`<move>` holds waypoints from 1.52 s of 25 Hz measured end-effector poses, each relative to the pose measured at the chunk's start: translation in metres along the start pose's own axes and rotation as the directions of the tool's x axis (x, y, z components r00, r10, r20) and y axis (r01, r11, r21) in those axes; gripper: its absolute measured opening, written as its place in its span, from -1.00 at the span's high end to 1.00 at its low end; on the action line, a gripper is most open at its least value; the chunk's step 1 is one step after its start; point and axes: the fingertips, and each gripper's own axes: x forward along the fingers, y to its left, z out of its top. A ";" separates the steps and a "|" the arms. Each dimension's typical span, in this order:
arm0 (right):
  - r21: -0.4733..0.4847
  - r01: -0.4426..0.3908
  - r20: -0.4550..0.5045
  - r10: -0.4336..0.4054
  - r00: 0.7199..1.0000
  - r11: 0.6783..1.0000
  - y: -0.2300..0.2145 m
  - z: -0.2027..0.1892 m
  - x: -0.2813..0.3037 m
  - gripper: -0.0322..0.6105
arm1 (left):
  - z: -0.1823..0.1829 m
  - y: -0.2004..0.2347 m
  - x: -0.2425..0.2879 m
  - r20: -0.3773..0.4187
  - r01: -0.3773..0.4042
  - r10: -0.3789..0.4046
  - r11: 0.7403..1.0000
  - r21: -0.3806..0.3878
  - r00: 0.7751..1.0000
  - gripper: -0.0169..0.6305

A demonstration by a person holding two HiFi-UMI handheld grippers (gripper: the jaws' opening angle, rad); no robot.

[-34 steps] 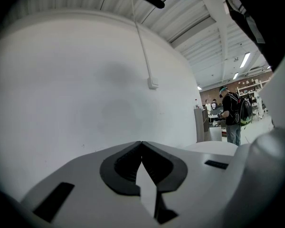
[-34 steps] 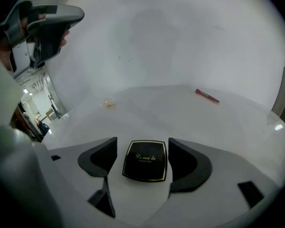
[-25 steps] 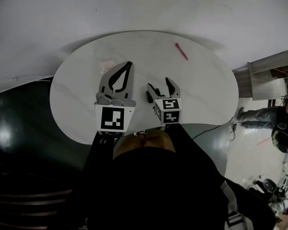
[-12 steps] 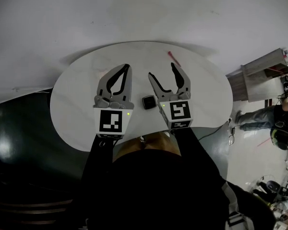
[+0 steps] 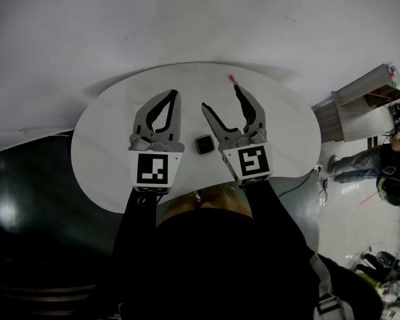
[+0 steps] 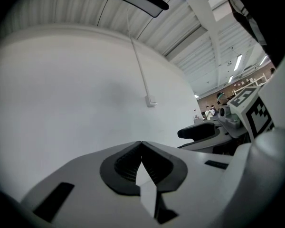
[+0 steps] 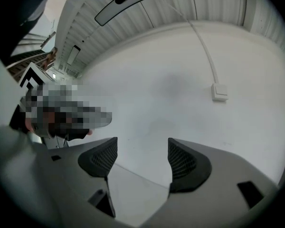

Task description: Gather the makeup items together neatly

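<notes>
Now the compact (image 5: pixel 203 144), a small dark square case, is lying flat on the near half of the white oval table (image 5: pixel 100 139). It is sitting in the gap between the two grippers' bodies, just beside the right one and back toward the person from both sets of jaw tips. Farther out, near the table's far edge, a red stick (image 5: pixel 231 80) is showing only its tip. The rest is lying hidden behind the right gripper's outer jaw, so its long axis cannot be read with confidence. The right gripper (image 5: pixel 221 99) is hovering with its jaws spread wide and holding nothing, and its own view (image 7: pixel 142 148) is showing only pale wall (image 7: pixel 180 89) between the ribbed pads. The left gripper (image 5: pixel 175 95) is carrying its jaws pressed together at the tips, empty, which its own view (image 6: pixel 141 144) is confirming. Judging from this, the right gripper is the better placed one: it is nearer both items, and the red stick is lying just ahead of its spread jaws.
</notes>
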 end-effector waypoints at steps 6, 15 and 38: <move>-0.031 -0.005 0.007 0.005 1.000 1.000 -0.003 0.001 -0.004 -0.18 | 0.003 -0.006 0.001 0.004 0.008 -0.008 1.000 -0.008 1.000 0.90; -0.014 -0.011 -0.011 0.011 1.000 1.000 -0.019 -0.005 -0.005 -0.18 | 0.004 -0.018 0.015 -0.002 0.018 -0.018 1.000 0.003 1.000 0.90; 0.063 -0.122 -0.044 0.125 0.991 0.991 -0.117 -0.053 0.028 -0.18 | -0.008 -0.055 0.103 -0.053 -0.083 0.082 0.996 -0.015 0.995 0.90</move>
